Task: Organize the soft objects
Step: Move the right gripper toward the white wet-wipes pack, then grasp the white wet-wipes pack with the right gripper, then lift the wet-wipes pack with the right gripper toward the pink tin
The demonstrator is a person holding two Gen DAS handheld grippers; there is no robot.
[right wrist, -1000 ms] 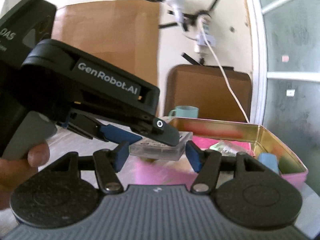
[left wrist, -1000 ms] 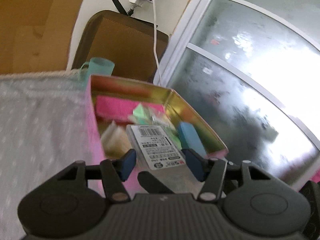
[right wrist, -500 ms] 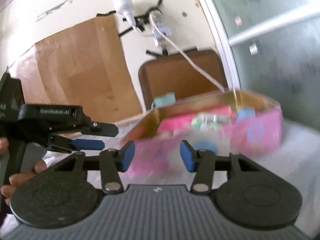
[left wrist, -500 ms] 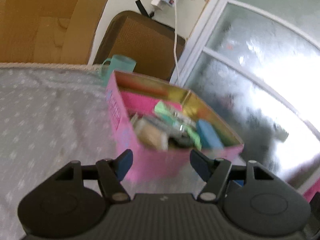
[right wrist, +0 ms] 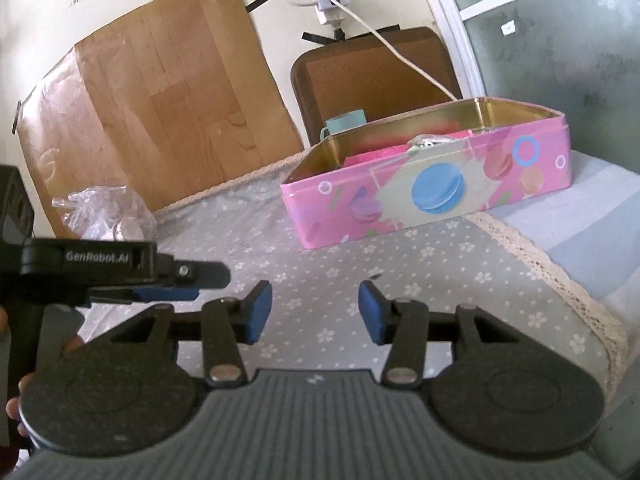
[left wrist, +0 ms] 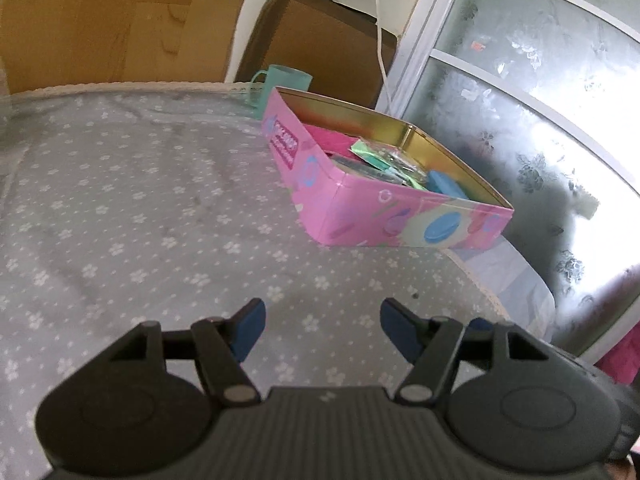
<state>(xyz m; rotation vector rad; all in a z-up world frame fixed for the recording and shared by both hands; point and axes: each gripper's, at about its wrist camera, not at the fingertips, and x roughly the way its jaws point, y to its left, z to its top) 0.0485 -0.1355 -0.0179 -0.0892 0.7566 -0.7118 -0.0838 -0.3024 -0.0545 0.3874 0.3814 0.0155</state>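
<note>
A pink macaron-print tin (left wrist: 404,220) stands open on the flowered grey cloth, also in the right wrist view (right wrist: 432,196). Inside it lie a pink cloth (left wrist: 328,136), green packets (left wrist: 380,156), a blue block (left wrist: 444,184) and a clear case, partly hidden by the wall. My left gripper (left wrist: 322,328) is open and empty, low over the cloth, well short of the tin; it also shows from the side in the right wrist view (right wrist: 168,280). My right gripper (right wrist: 315,312) is open and empty in front of the tin.
A teal mug (left wrist: 280,84) stands behind the tin at the table's back edge. A crumpled clear plastic bag (right wrist: 104,216) lies at the back left. The table's lace-trimmed right edge (right wrist: 560,280) runs close to the tin. A brown chair back (right wrist: 376,76) stands behind.
My left gripper let go of the clear labelled case into the tin and pulled back and down. My right gripper also drew back from the tin.
</note>
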